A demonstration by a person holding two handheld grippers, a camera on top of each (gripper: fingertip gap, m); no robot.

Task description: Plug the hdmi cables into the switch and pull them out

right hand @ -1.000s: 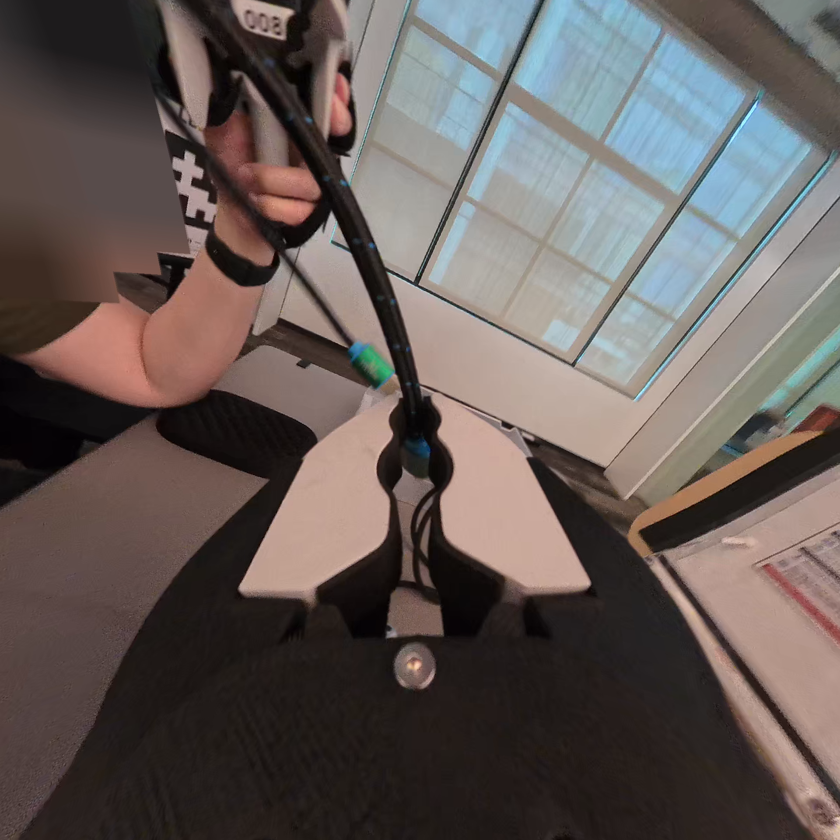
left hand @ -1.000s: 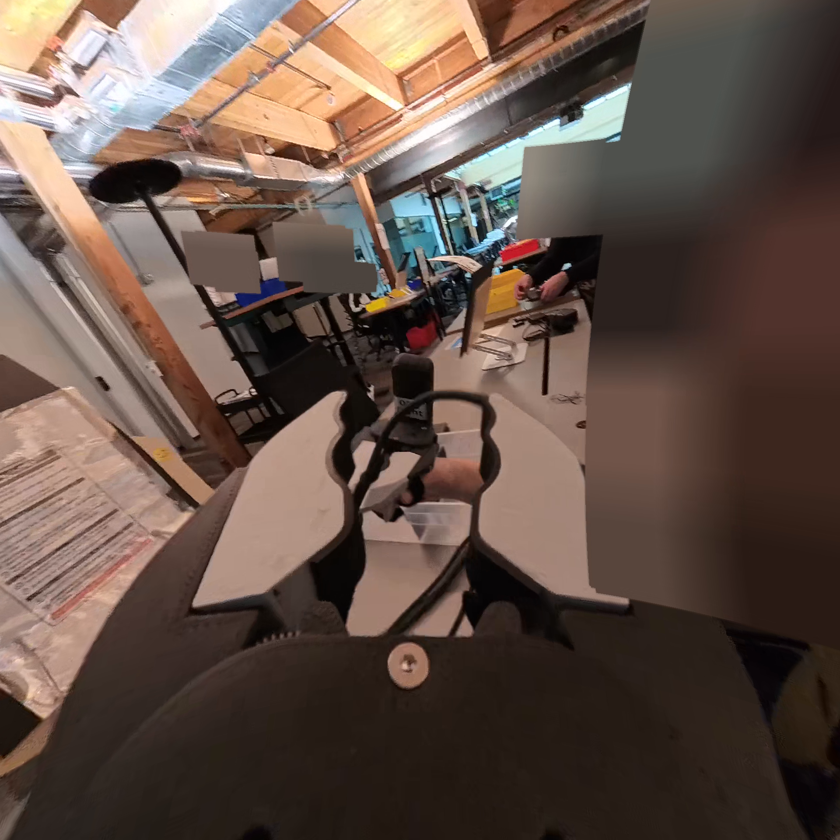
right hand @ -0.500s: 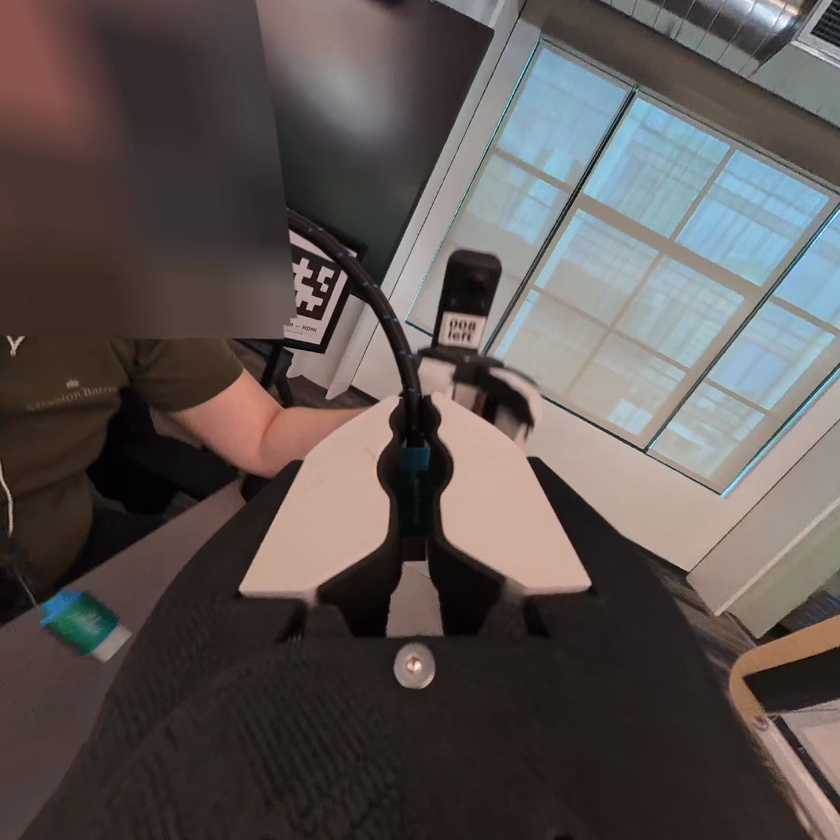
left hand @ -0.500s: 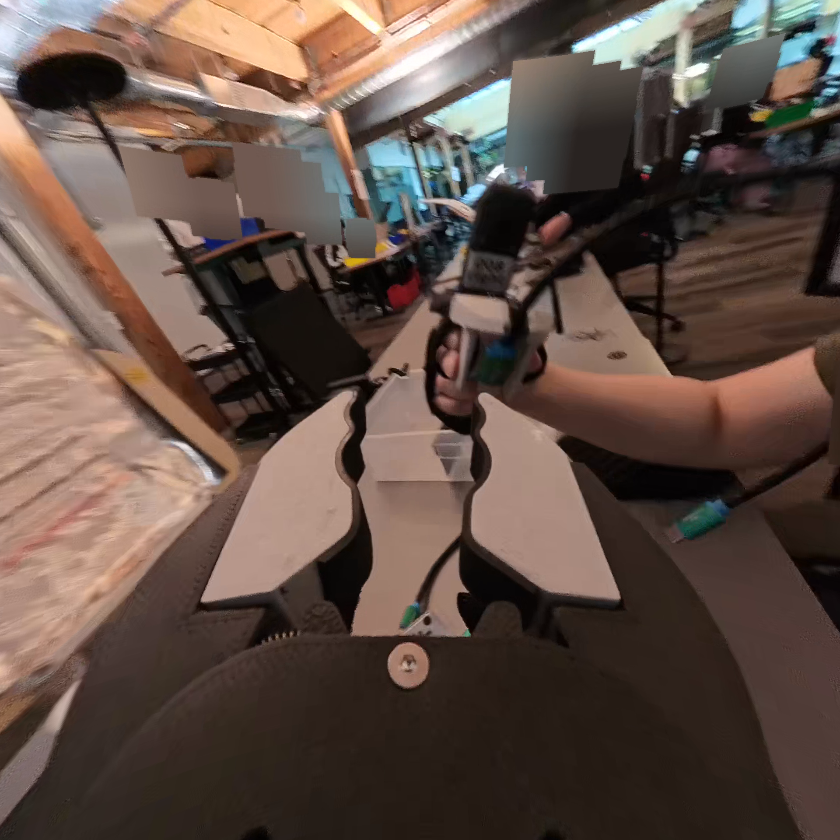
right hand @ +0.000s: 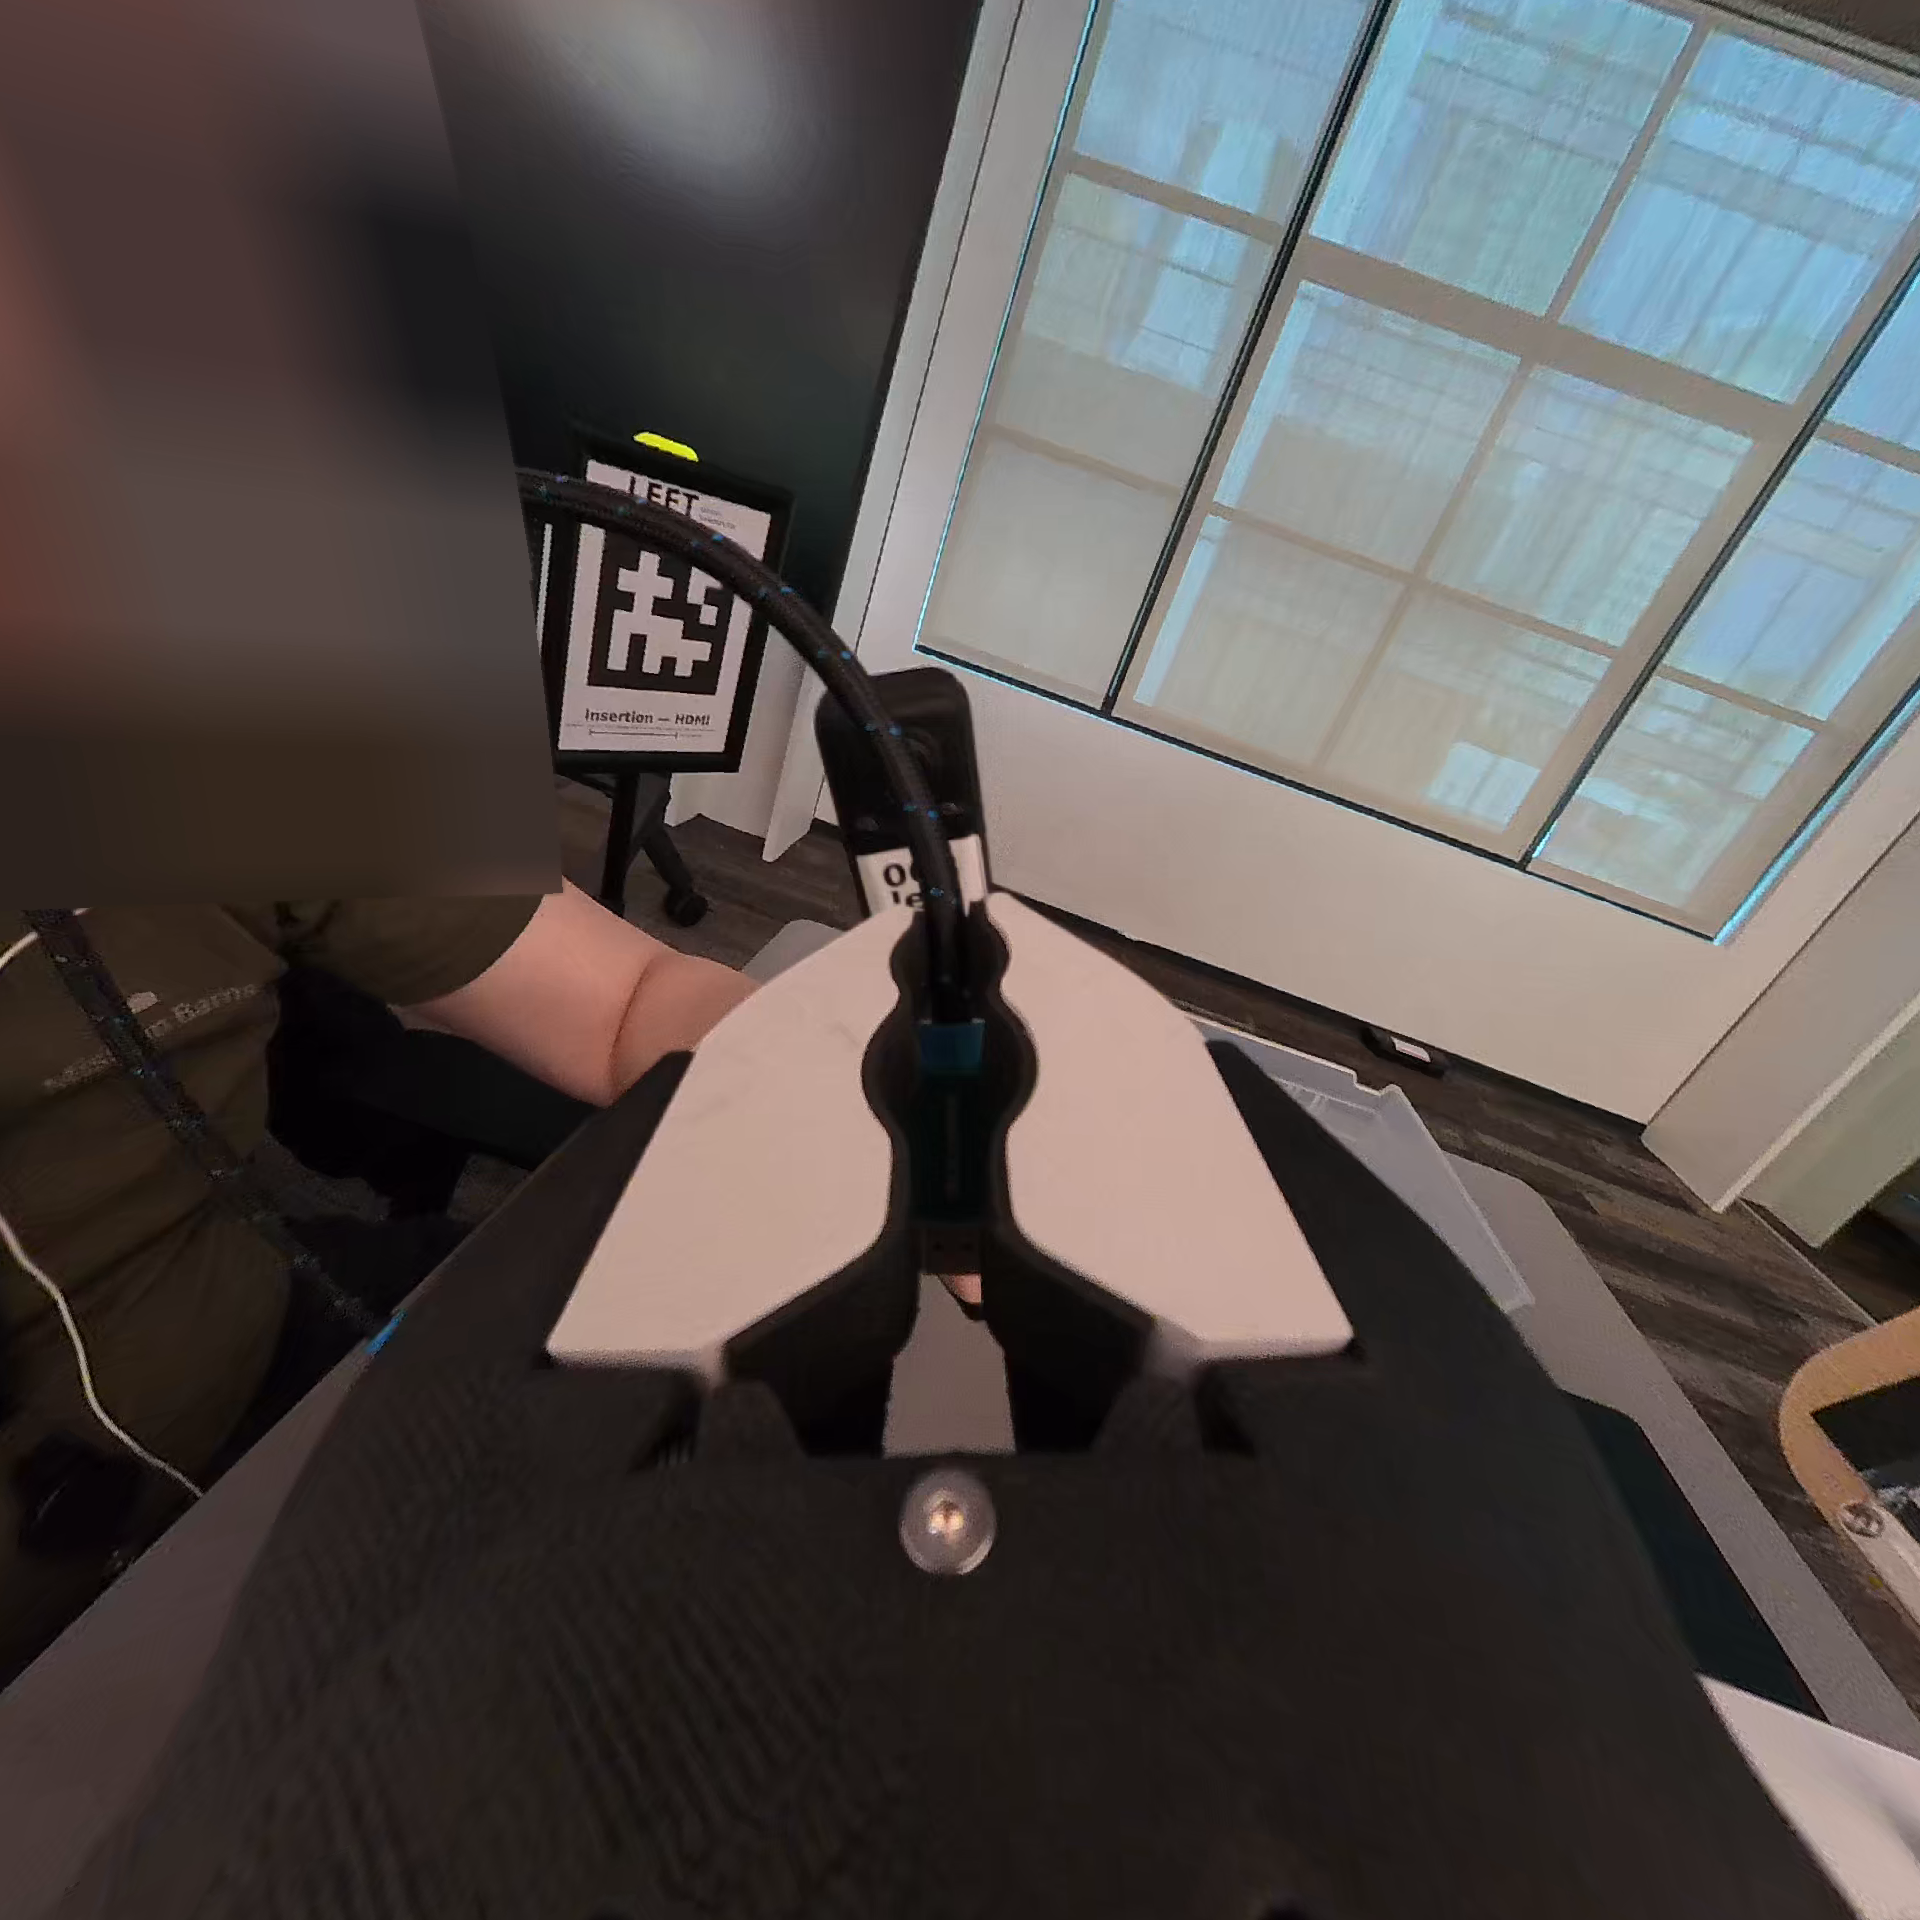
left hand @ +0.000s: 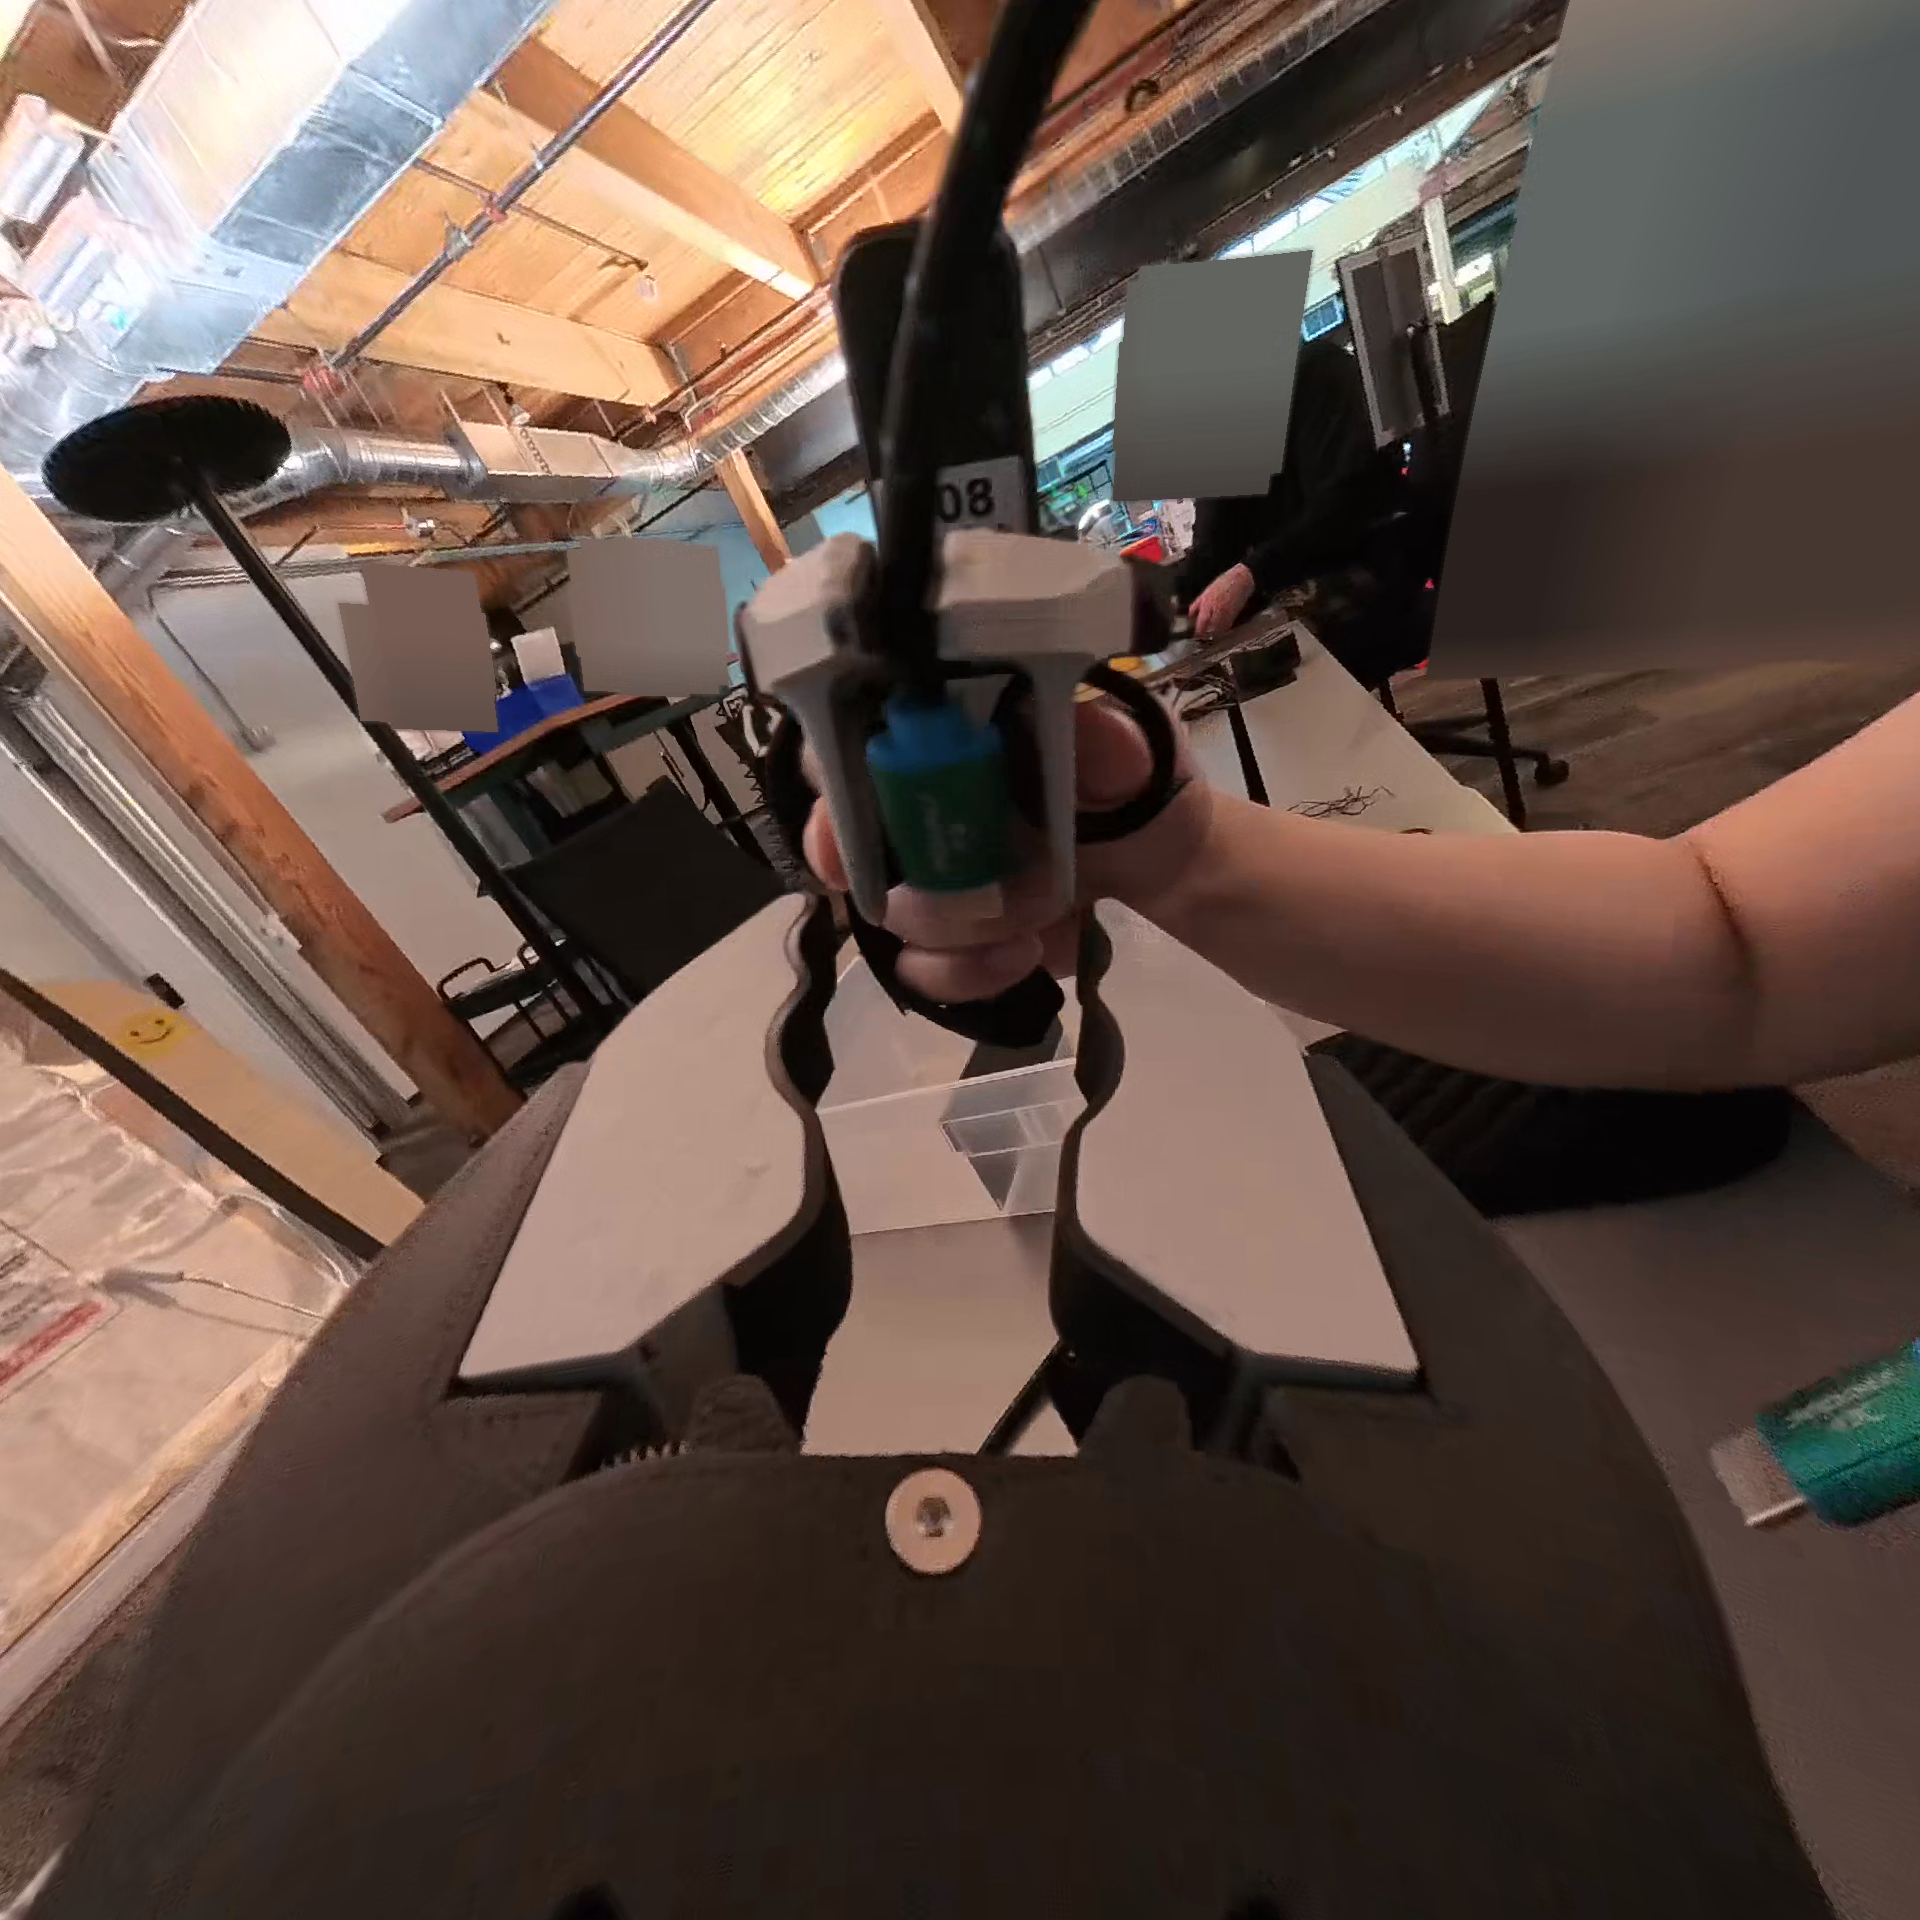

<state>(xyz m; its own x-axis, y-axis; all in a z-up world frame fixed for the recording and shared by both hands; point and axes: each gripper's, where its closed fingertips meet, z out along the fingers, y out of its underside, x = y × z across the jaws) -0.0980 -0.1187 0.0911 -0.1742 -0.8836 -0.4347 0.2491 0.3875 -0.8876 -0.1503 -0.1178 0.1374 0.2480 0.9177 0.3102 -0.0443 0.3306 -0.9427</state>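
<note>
My right gripper (right hand: pixel 951 925) is shut on a green and blue HDMI plug (right hand: pixel 951 1122), whose black braided cable (right hand: pixel 769 603) arches up and to the left. In the left wrist view the right gripper (left hand: pixel 956 883) faces me, held in a hand, with the plug (left hand: pixel 940 800) between its fingers. My left gripper (left hand: pixel 945 935) is open and empty just below it. A second green HDMI plug (left hand: pixel 1844 1449) lies loose on the grey table (left hand: pixel 1662 1299) at the right. I cannot make out the switch.
A clear acrylic box (left hand: pixel 935 1164) stands on the table beyond my left fingers. A black pad (left hand: pixel 1558 1132) lies under the person's forearm (left hand: pixel 1455 966). A marker sign on a stand (right hand: pixel 660 613) and a grey bin (right hand: pixel 1382 1143) are near the window.
The right gripper with its plug has come closer to the left gripper and now fills the view above its fingers. The second plug has moved to the table at the right.
</note>
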